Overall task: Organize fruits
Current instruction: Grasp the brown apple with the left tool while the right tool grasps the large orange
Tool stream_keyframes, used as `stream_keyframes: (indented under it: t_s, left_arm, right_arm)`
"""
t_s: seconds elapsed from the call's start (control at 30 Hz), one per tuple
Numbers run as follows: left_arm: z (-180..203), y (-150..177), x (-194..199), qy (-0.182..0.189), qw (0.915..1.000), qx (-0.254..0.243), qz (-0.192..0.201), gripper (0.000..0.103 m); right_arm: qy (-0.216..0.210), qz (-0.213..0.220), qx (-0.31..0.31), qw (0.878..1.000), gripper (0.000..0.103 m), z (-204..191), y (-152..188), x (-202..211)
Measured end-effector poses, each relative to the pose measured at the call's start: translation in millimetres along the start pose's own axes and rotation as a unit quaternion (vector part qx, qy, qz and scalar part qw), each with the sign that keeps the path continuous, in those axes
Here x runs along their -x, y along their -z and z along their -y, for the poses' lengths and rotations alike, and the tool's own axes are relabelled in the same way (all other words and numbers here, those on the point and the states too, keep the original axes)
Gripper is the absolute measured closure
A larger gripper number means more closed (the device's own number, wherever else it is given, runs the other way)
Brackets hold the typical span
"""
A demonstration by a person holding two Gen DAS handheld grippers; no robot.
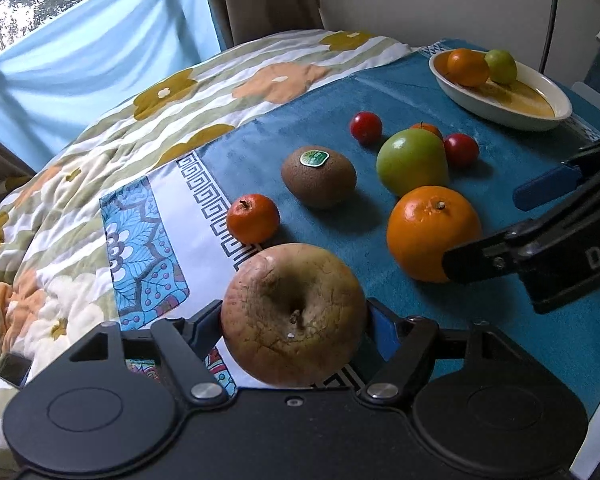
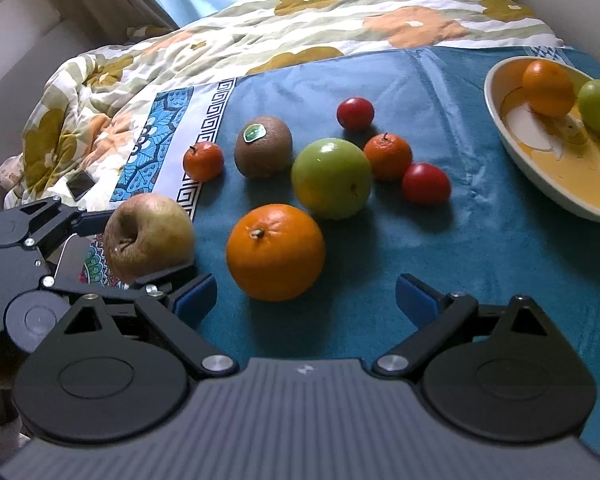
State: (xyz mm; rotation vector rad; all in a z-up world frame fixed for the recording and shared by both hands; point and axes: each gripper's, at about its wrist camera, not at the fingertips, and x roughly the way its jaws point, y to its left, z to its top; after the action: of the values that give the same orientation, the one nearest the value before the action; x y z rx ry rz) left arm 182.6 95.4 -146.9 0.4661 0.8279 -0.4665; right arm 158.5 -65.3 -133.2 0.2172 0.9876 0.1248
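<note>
Two hand-held grippers: left (image 1: 294, 320) clamps a wrinkled, russet apple (image 1: 294, 316); right (image 2: 306, 296) gapes wide.

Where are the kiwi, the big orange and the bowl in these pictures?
kiwi (image 2: 263, 148): right wrist view, on its brown skin below the sticker.
big orange (image 2: 275, 254): right wrist view, on the middle of its peel.
bowl (image 1: 496, 110): left wrist view, on its white outer wall.

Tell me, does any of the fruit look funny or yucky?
Yes. The apple held in the left gripper looks old: its skin is brownish, wrinkled and cracked around the stem. The green apple and big orange on the blue cloth look smooth and fresh.
</note>
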Motion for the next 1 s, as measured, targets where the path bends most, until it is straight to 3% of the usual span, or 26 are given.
stream_keyframes:
  t_s: [0.2, 0.27, 0.5, 0.6, 0.67, 1.0]
  left_arm:
    - [-4, 5, 3, -0.002, 1.0000, 0.009, -0.001, 0.025]
    - [-4, 7, 4, -0.003, 0.9999, 0.010, -0.002, 0.025]
    - [-7, 12, 8, -0.006, 0.9995, 0.030, -0.005, 0.025]
    - [-7, 15, 10, -0.008, 0.9991, 0.040, -0.007, 0.025]
    - [-7, 17, 12, -0.010, 0.9988, 0.047, -0.009, 0.025]
    - [-6, 27, 31, -0.027, 0.9952, 0.093, -0.015, 0.025]
  right_arm:
    - [-0.002, 0.000, 0.009, 1.000, 0.000, -4, -3, -5]
    - [-0.005, -0.004, 0.011, 1.000, 0.006, -6, -4, -8]
    - [-0.012, -0.005, 0.015, 1.000, 0.010, -10, -6, -18]
    - [-0.012, -0.004, 0.022, 1.000, 0.014, -13, -8, -22]
    - [-0.015, -0.002, 0.024, 1.000, 0.025, -13, -9, -23]
    - [-0.024, 0.011, 0.044, 0.999, 0.027, -21, -9, -12]
